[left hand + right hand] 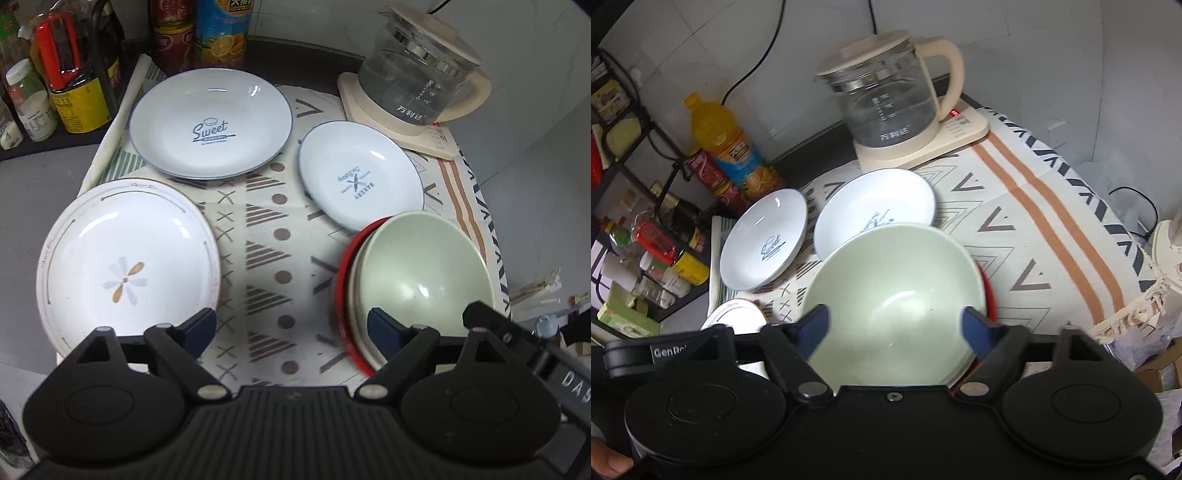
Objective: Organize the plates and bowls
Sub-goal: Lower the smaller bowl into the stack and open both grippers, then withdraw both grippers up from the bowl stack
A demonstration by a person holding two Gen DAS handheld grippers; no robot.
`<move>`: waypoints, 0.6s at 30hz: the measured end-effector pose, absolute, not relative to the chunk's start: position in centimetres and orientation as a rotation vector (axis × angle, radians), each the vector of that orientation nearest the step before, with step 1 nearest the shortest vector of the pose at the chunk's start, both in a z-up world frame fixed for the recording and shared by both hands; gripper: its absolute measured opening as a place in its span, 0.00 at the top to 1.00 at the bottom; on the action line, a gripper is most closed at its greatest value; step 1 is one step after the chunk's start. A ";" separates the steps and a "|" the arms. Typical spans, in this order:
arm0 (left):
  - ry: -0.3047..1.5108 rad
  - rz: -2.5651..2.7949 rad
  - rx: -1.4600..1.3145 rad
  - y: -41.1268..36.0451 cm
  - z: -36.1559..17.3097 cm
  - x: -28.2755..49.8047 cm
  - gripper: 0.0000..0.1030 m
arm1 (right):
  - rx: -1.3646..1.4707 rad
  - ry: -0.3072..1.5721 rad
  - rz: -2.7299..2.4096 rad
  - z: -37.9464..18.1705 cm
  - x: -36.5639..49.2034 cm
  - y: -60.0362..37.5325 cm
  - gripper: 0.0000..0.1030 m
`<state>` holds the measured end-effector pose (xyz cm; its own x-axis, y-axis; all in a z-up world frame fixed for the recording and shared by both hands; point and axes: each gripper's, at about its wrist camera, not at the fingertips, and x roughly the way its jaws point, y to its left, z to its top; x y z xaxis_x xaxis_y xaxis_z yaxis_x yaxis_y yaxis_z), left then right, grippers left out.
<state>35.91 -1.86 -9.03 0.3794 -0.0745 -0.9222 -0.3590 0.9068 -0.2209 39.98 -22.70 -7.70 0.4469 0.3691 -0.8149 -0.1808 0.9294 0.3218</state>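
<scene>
A pale green bowl [421, 266] sits nested on a cream bowl inside a red bowl [341, 295] at the right of the patterned cloth [266, 236]. A white flower plate [125, 266] lies at the left. Behind are a "Sweet" plate [210, 122] and a smaller bakery plate [360, 177]. My left gripper [291, 325] is open over bare cloth between the flower plate and the bowl stack. My right gripper [895, 323] is open just above the green bowl [897, 280], one finger over each side of its rim, holding nothing. The red bowl's rim [988, 295] shows at the right.
A glass kettle [417, 77] on a cream base stands at the back right corner of the cloth. Bottles and cans [207, 33] crowd the back left, with a shelf of jars [665, 254] beside them. The cloth's right edge drops off toward clutter.
</scene>
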 end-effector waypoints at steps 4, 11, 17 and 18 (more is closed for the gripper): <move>1.177 0.199 -0.420 -0.4 -9.2 34.2 0.07 | 0.187 1.052 0.380 -7.5 39.2 -21.2 0.01; 1.175 0.231 -0.442 2.3 -9.8 31.1 0.00 | 0.149 1.068 0.423 -7.7 37.8 -18.3 0.00; 1.157 0.268 -0.477 5.0 -9.6 28.8 0.00 | 0.117 1.084 0.472 -7.9 36.2 -15.6 0.00; 1.152 0.274 -0.479 5.5 -9.5 28.4 0.00 | 0.110 1.085 0.483 -8.0 35.9 -15.1 0.00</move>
<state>28.37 5.46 -9.53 0.3895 -0.0346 -0.9204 -0.4459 0.8673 -0.2213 35.92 -15.13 -7.95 0.3745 0.4291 -0.8220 -0.3231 0.8913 0.3181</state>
